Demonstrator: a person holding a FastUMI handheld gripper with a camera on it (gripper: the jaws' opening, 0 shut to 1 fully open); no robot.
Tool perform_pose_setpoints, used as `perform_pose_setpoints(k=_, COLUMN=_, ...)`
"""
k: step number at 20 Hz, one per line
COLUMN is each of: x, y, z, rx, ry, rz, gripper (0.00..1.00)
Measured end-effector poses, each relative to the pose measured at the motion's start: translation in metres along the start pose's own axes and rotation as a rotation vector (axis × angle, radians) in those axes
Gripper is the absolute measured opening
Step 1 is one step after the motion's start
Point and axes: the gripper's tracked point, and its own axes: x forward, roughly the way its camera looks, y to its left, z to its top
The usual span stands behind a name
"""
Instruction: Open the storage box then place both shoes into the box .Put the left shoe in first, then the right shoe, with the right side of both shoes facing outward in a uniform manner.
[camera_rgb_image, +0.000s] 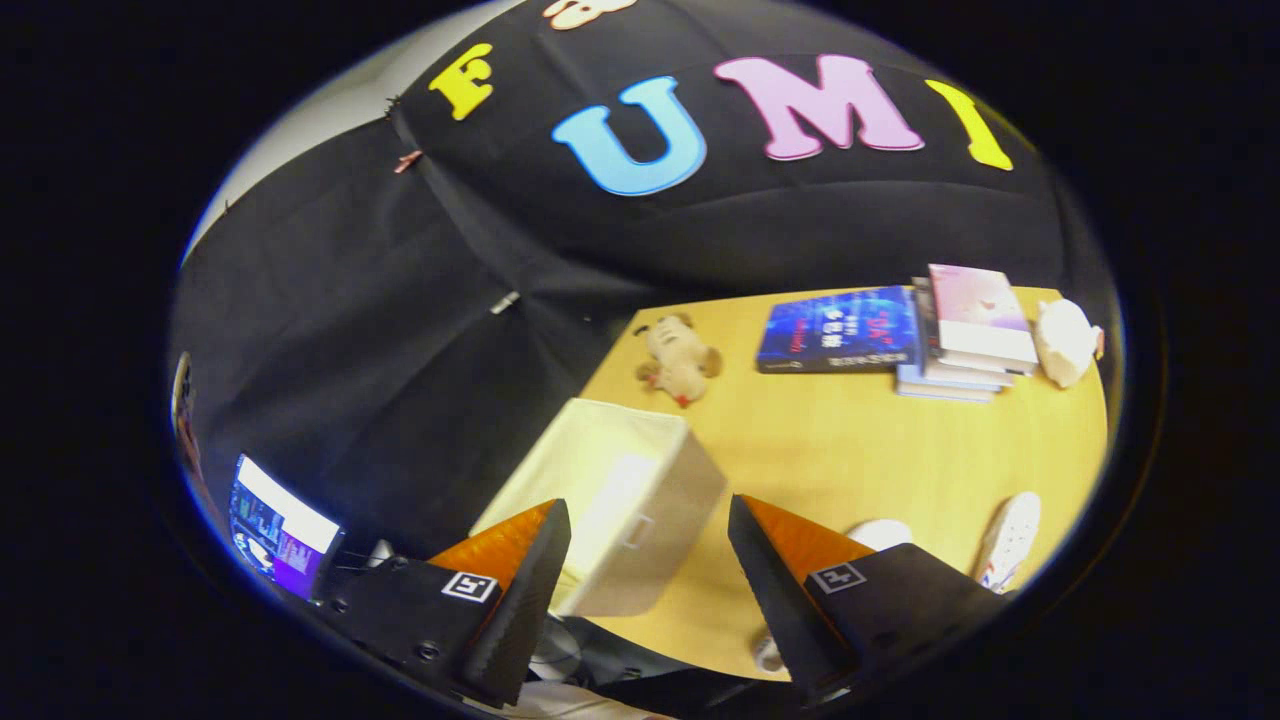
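The gripper is built with two wedge-shaped fingers, ribbed on their inner faces. Each dark mount block is marked with a square black-and-white tag and fastened with screws.

- gripper view rides above the table's near edge, tilted, looking down and across to its far edge; fingers spread, empty

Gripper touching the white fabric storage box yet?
Apart. Gripper view: the open gripper holds nothing, and the white fabric storage box lies beyond the fingers on the wooden table.
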Motion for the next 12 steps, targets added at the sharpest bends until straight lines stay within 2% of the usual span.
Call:
perform_pose_setpoints(k=6, x=-0.013, y=-0.111, z=-0.068, rx=0.035, ry=0.127, rz=-0.264, gripper=0.97)
perform_pose_setpoints(k=9, x=-0.009, y=-0.147, z=-0.104, rx=0.078, ry=0.2, rz=-0.341, gripper=0.95)
perform_pose_setpoints(k=12, x=0.005, y=-0.164, z=-0.138, rx=0.165, ry=0.28, rz=-0.367, gripper=0.91)
